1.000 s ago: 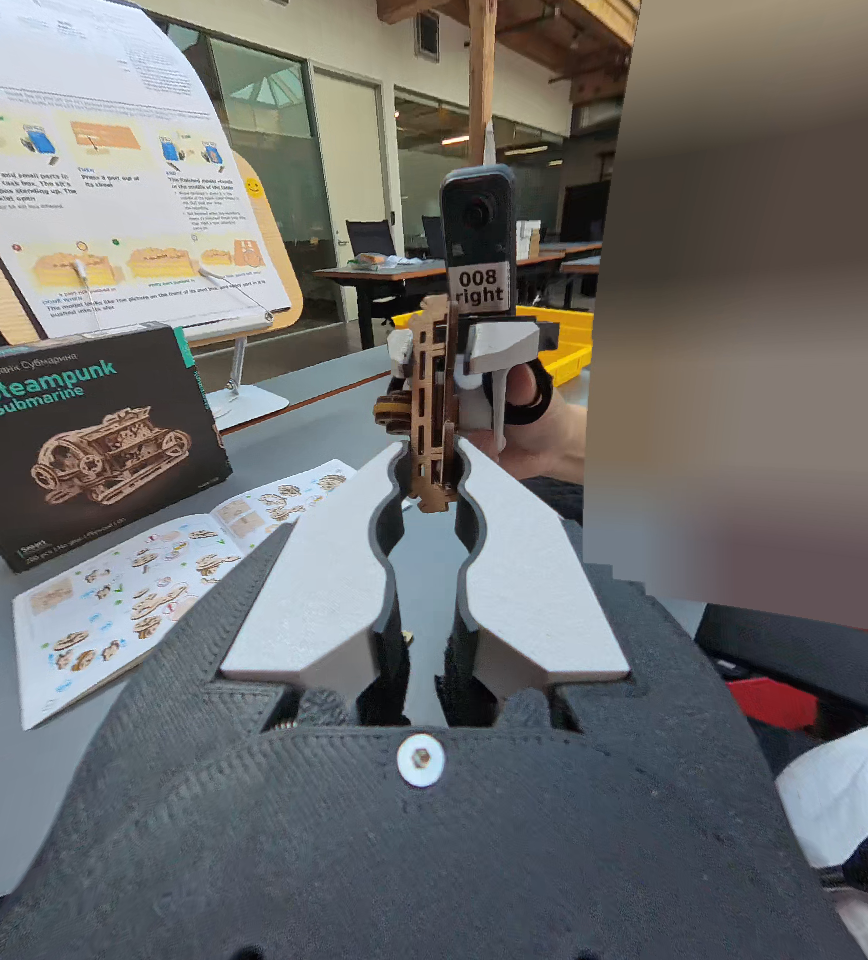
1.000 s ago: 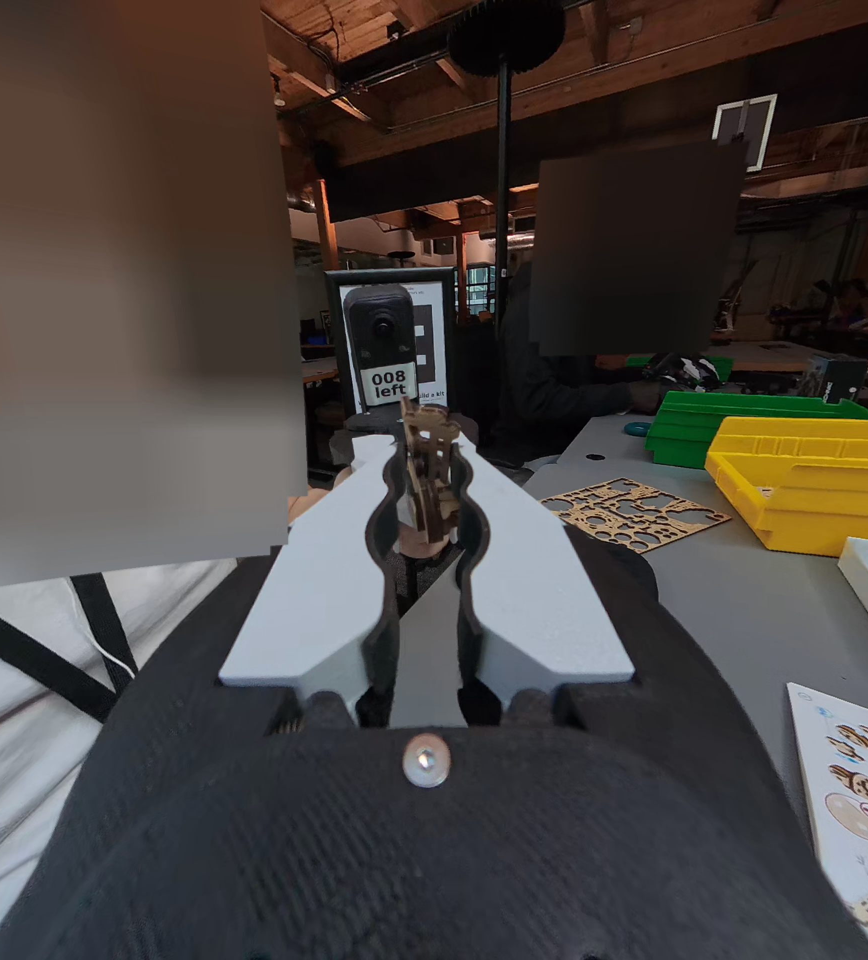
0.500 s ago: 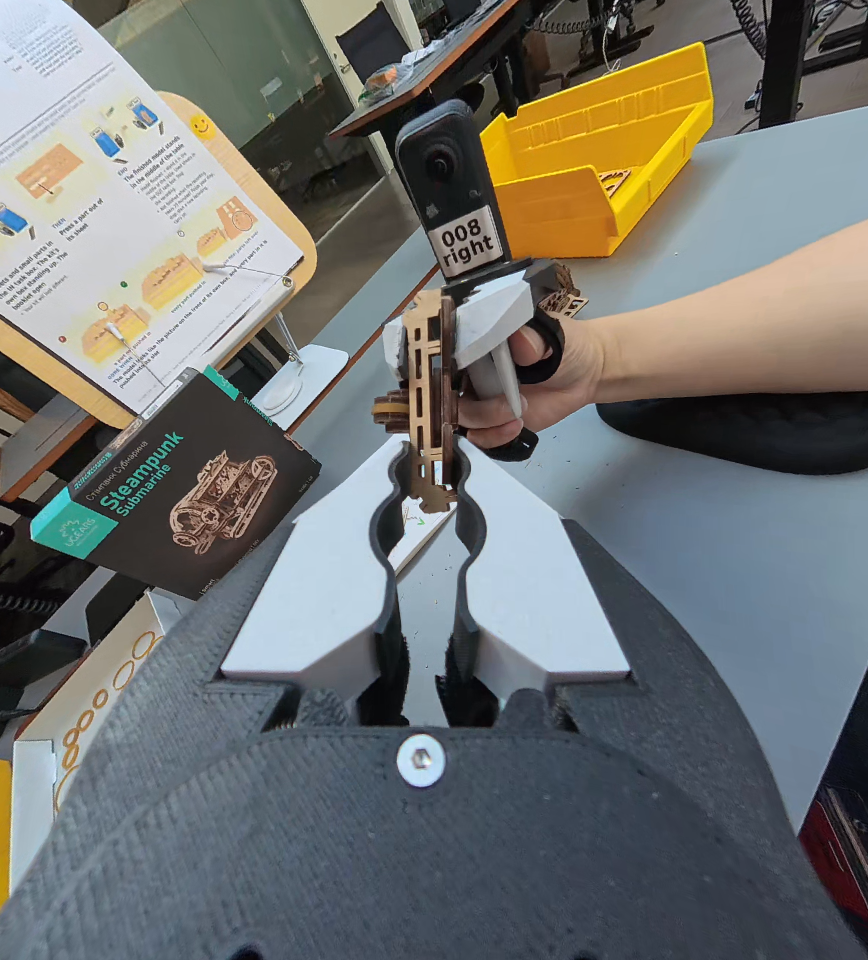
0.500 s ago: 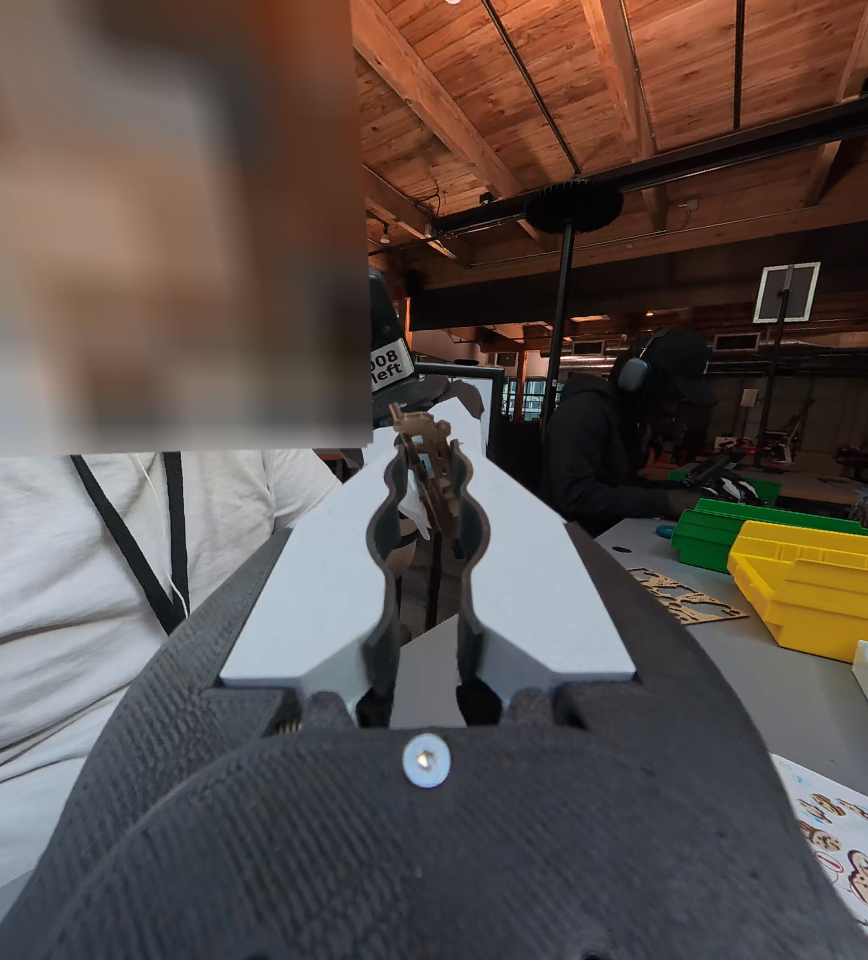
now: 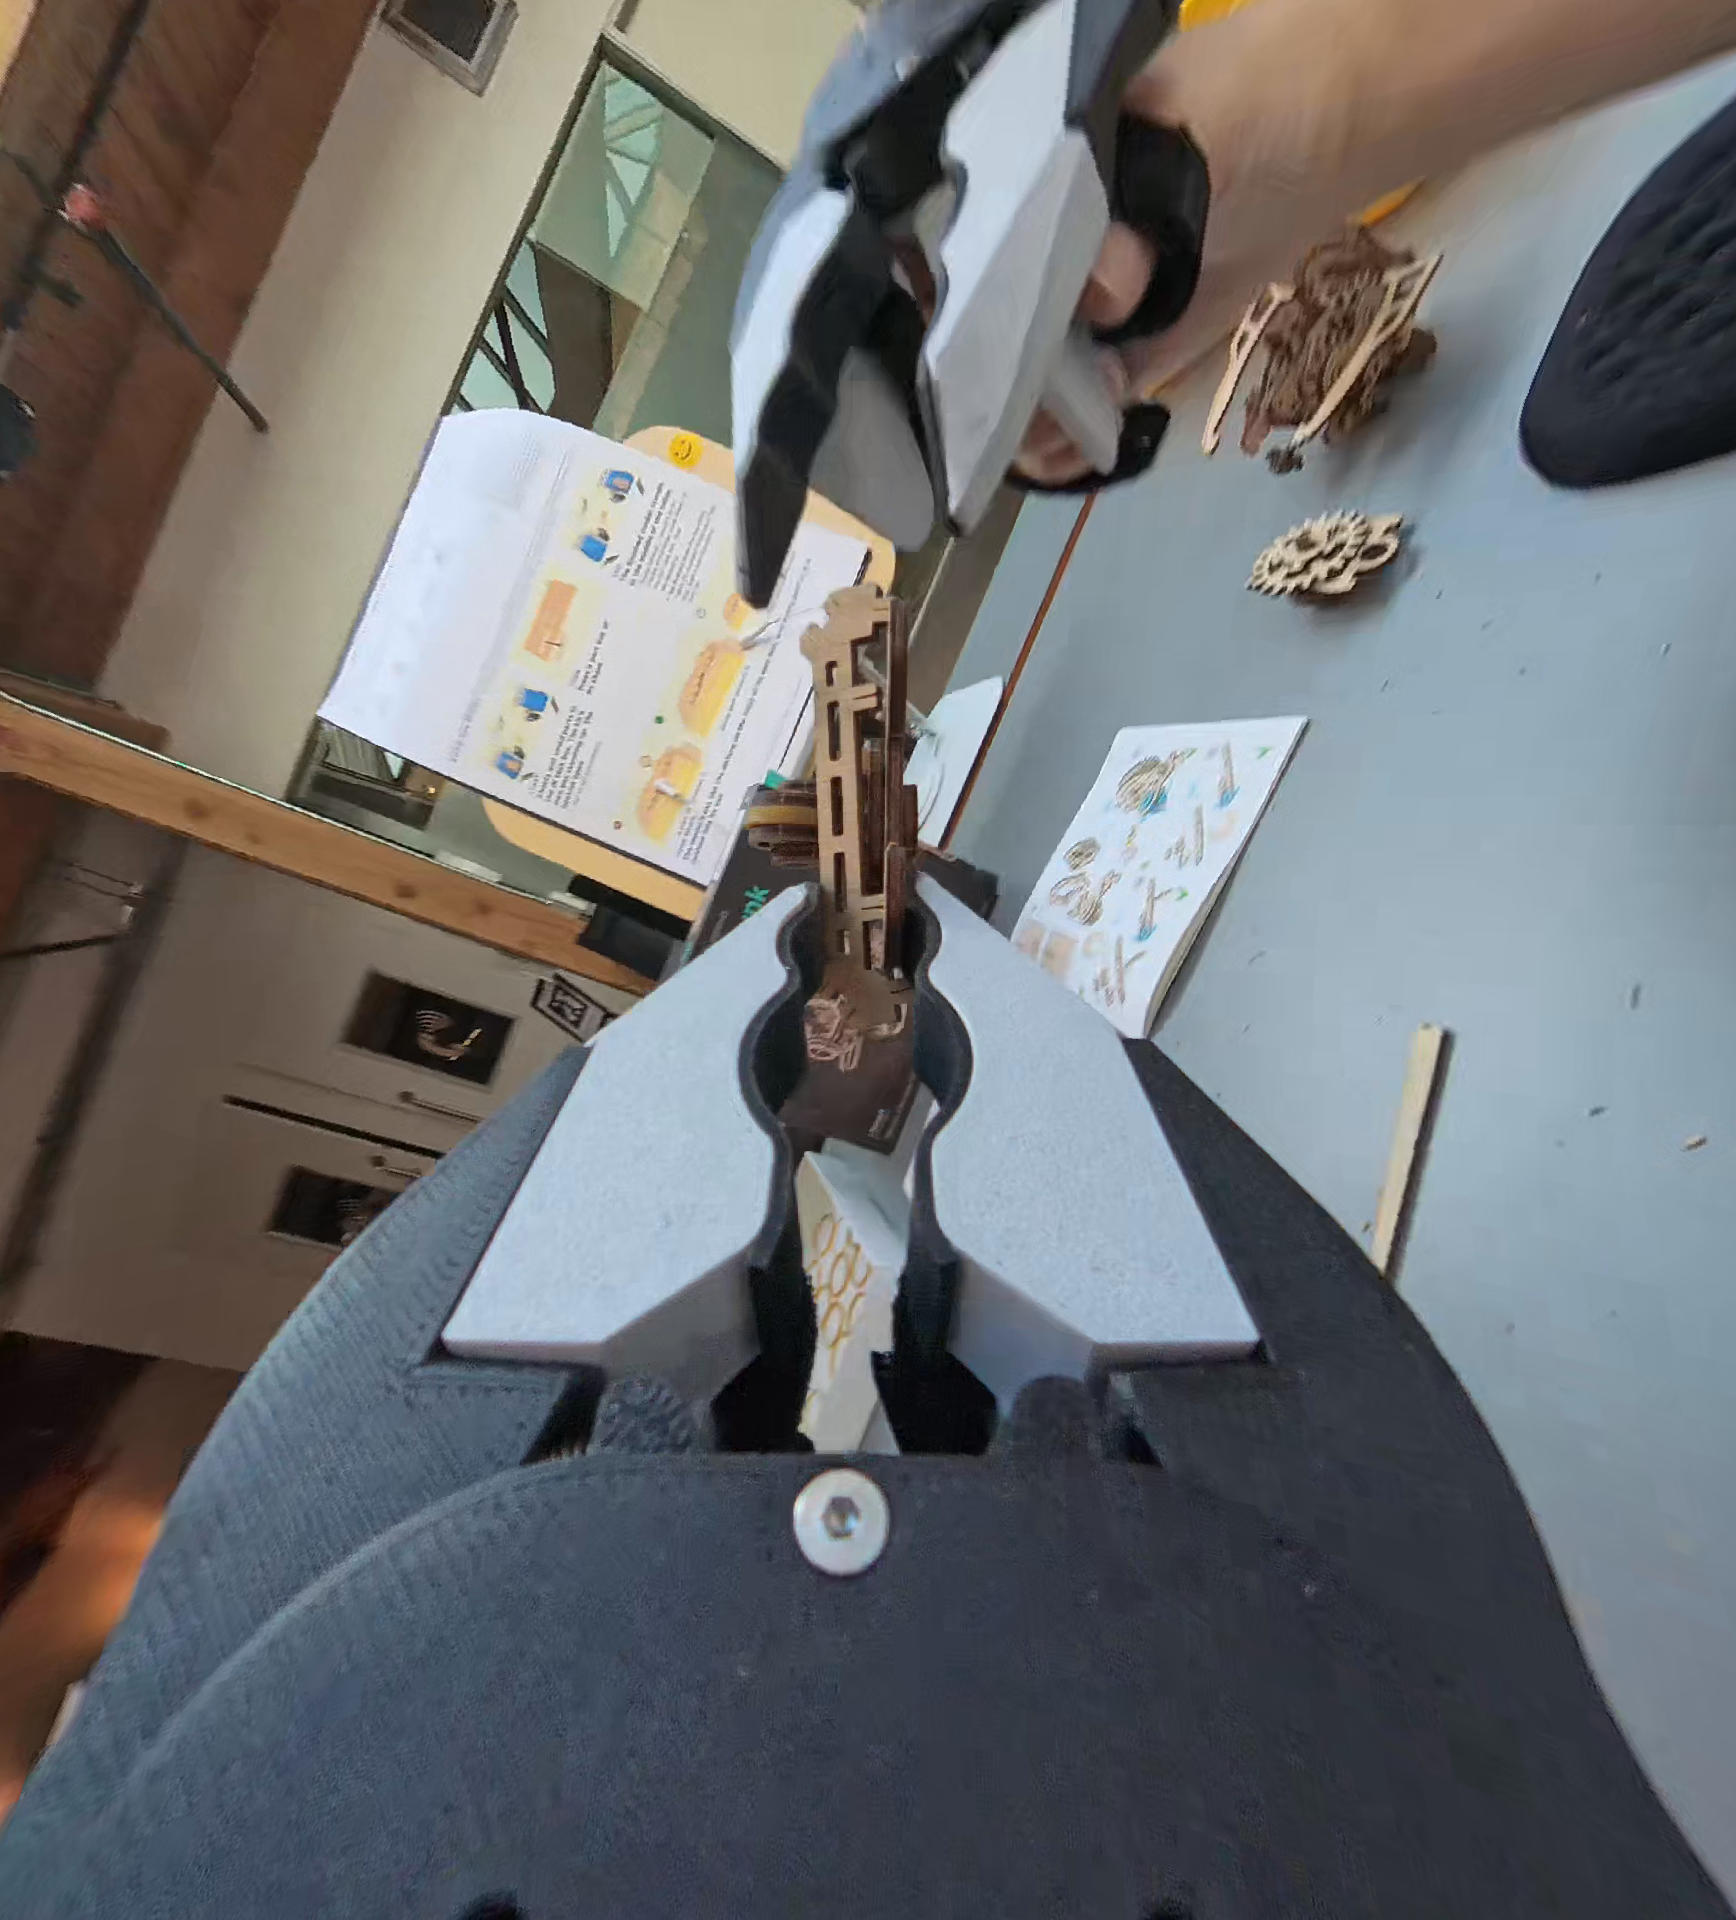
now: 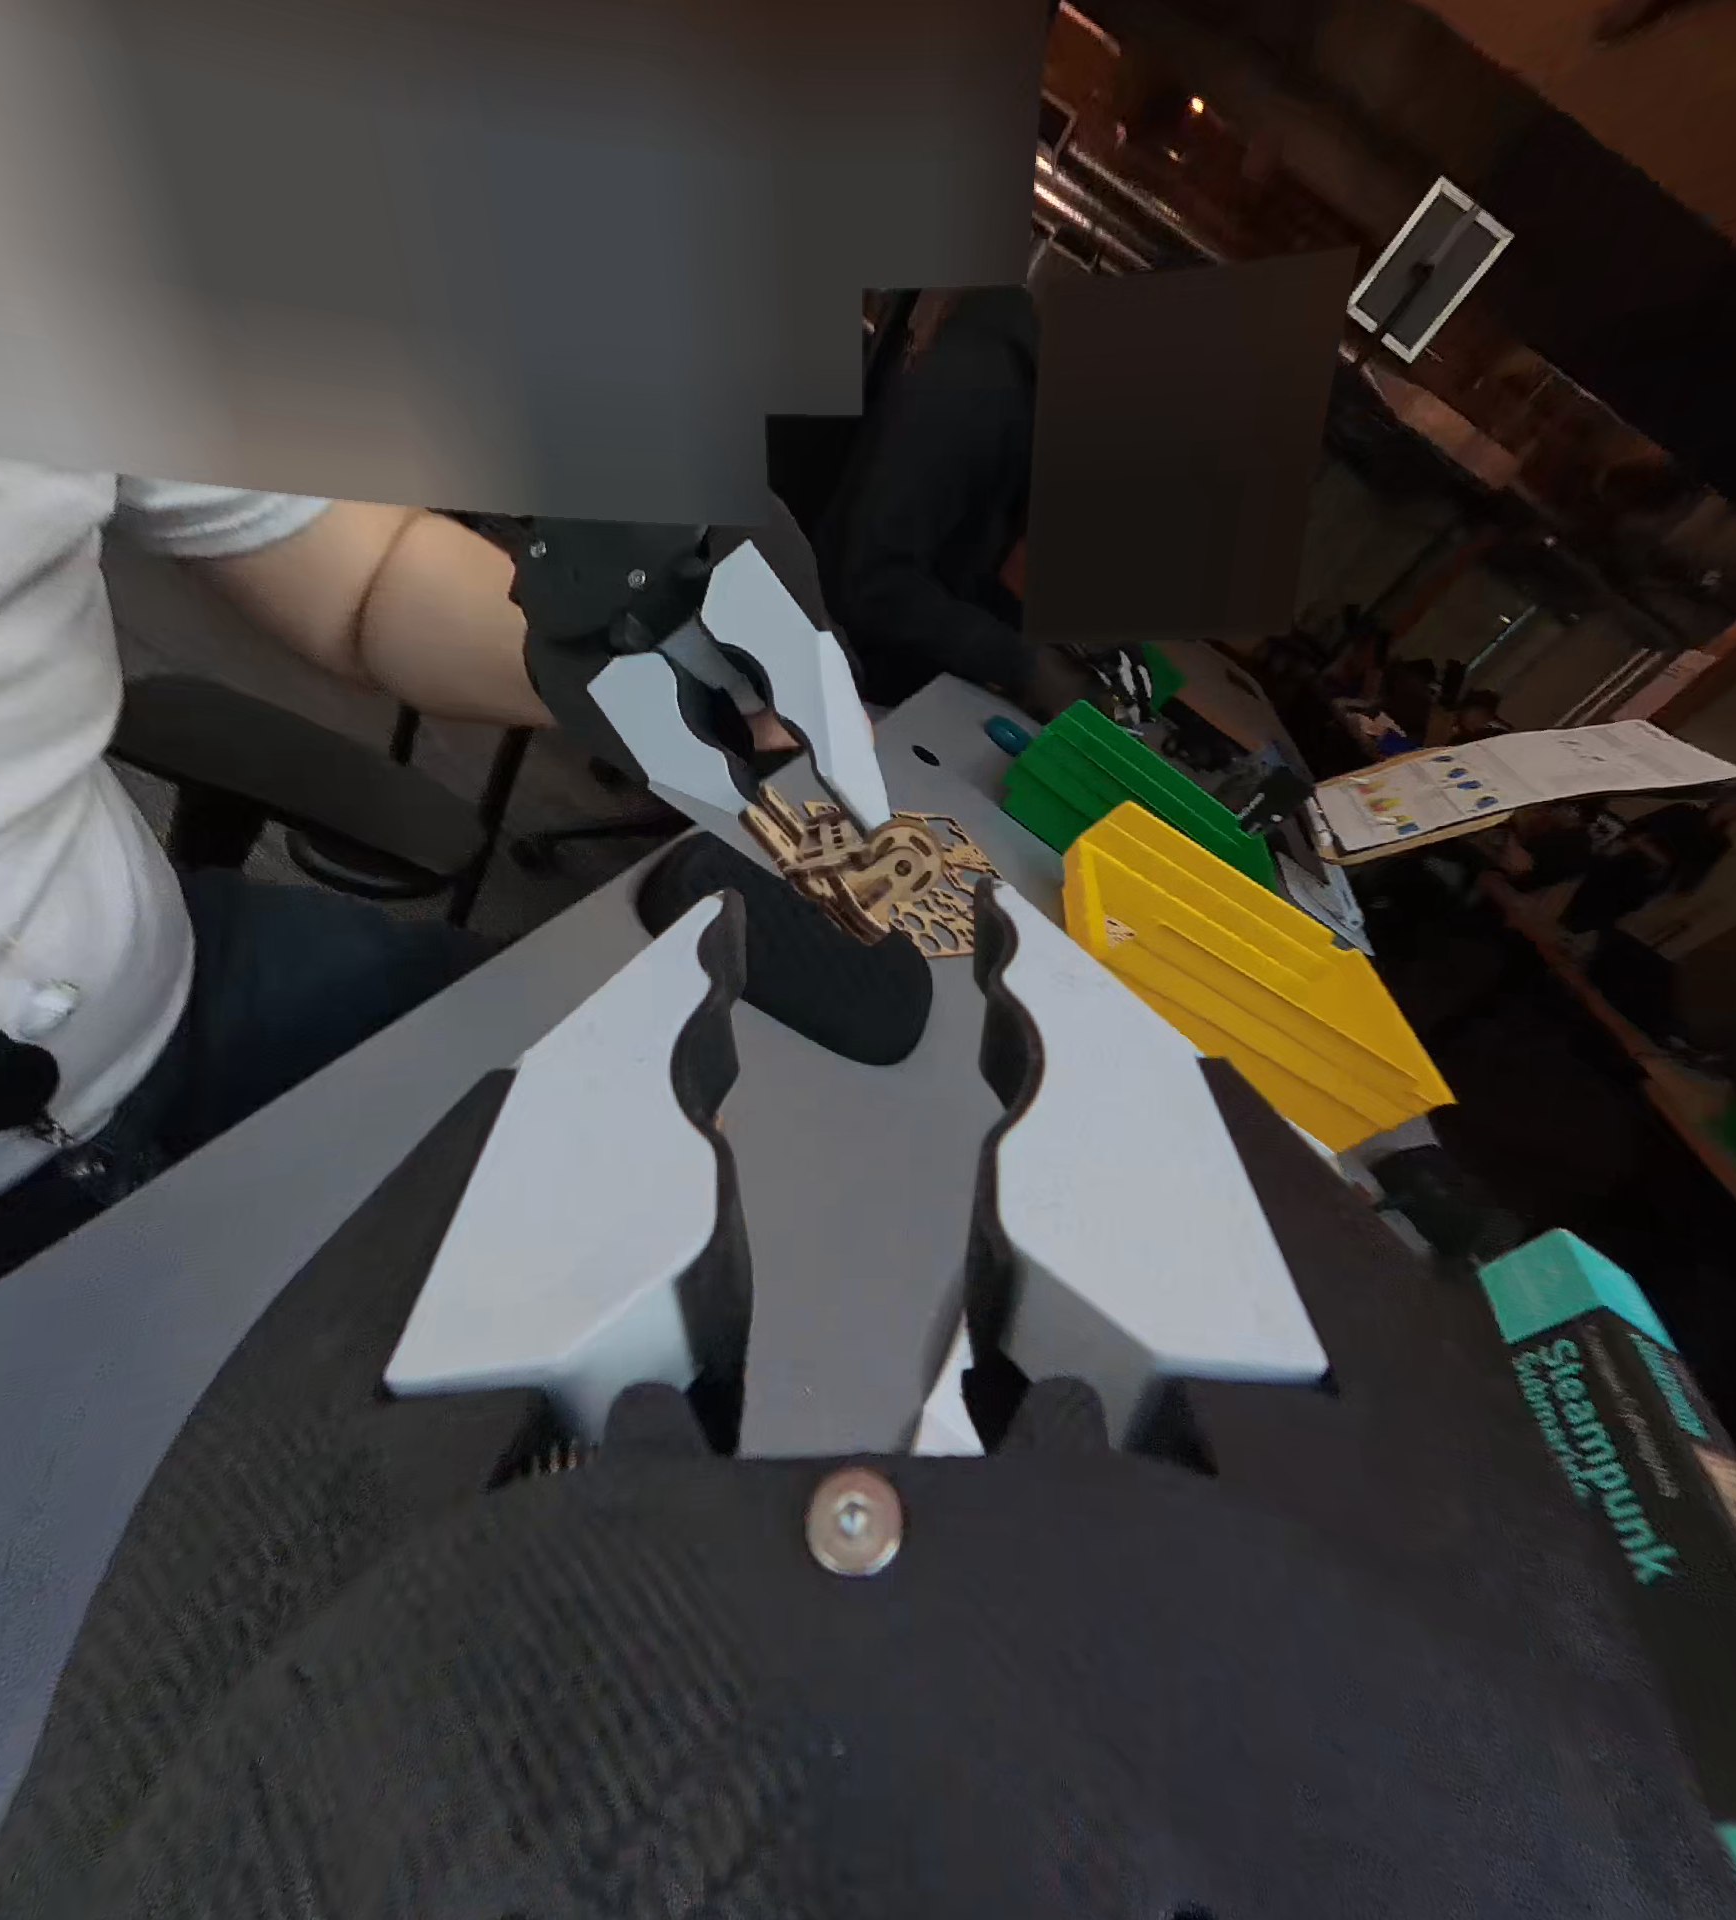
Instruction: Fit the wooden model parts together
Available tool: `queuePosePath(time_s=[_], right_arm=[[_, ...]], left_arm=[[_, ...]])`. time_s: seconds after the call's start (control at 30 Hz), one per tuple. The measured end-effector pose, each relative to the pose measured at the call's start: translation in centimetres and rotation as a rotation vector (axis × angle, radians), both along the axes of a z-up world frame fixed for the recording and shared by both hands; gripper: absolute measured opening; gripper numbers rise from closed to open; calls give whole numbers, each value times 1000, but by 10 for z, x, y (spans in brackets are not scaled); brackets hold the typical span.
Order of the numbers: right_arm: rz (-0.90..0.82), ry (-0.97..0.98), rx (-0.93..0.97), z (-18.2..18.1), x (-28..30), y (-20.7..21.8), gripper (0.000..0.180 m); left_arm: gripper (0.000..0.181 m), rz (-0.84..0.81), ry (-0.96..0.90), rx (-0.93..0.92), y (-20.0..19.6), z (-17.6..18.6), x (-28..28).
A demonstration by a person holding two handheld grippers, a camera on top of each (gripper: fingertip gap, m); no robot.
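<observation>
Left gripper (image 5: 859, 925) pinches the wooden model assembly (image 5: 856, 821); right gripper (image 6: 848, 914) is spread, empty.

The assembly sticks out beyond the left fingertips, held above the grey counter (image 5: 1570, 935). The right gripper hangs just beside its far end, not touching. On the counter lie a wooden gear piece (image 5: 1326, 556), another wooden subassembly (image 5: 1326, 332) and an instruction booklet (image 5: 1155, 862).

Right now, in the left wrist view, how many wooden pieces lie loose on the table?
3: a part-built model at the far edge, a gear cluster just nearer, and a thin stick nearest the camera. Others may be hidden.
</observation>
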State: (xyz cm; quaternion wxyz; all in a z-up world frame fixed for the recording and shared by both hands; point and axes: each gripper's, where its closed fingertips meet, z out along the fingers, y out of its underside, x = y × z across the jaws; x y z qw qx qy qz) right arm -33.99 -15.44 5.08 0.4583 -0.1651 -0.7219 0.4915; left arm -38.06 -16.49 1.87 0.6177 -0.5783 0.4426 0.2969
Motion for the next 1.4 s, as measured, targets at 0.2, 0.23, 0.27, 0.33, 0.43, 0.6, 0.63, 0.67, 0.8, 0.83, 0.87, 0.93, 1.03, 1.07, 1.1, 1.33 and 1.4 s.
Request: queuePosePath(time_s=[0.2,0.23,0.27,0.33,0.43,0.6,0.63,0.67,0.8,0.83,0.87,0.93,1.03,1.07,1.1,1.33,1.4], right_arm=[[-305,-73,598,-17,-12,-19,46],[-342,-73,617,-17,-18,-22,46],[-361,-76,627,-19,-22,-26,48],[-377,-89,644,-25,-28,-29,49],[-363,-129,607,-33,-31,-28,45],[-339,-161,531,-34,-32,-30,32],[-340,-182,519,-36,-33,-30,33],[-341,-203,507,-38,-33,-30,33],[-354,-254,492,-46,-35,-28,26],[-359,-272,487,-48,-36,-27,26],[-361,-277,486,-50,-37,-27,26],[-363,-272,493,-53,-39,-26,26],[-370,-304,478,-58,-41,-25,26],[-370,-305,481,-60,-42,-24,26],[-372,-306,488,-61,-42,-24,24],[-370,-280,503,-66,-46,-25,23],[-364,-276,522,-69,-47,-23,24]], left_arm=[[11,103,233,-10,-10,0,-17],[11,118,249,-12,-10,-1,-17],[11,126,255,-12,-10,-1,-16],[11,124,259,-8,-10,-3,-11],[11,125,270,1,-9,-5,-8],[11,118,279,-9,-9,-8,-7],[11,117,280,-11,-9,-9,-7],[11,117,285,-14,-9,-10,-7],[11,129,303,-28,-7,-17,-9],[11,132,306,-33,-6,-19,-10],[11,136,307,-36,-6,-21,-11],[12,144,311,-37,-5,-23,-13],[12,150,316,-50,-5,-28,-15],[12,152,315,-54,-5,-30,-16],[12,151,310,-63,-5,-31,-16],[12,147,265,-102,-6,-37,-20],[12,139,257,-110,-7,-39,-19]])
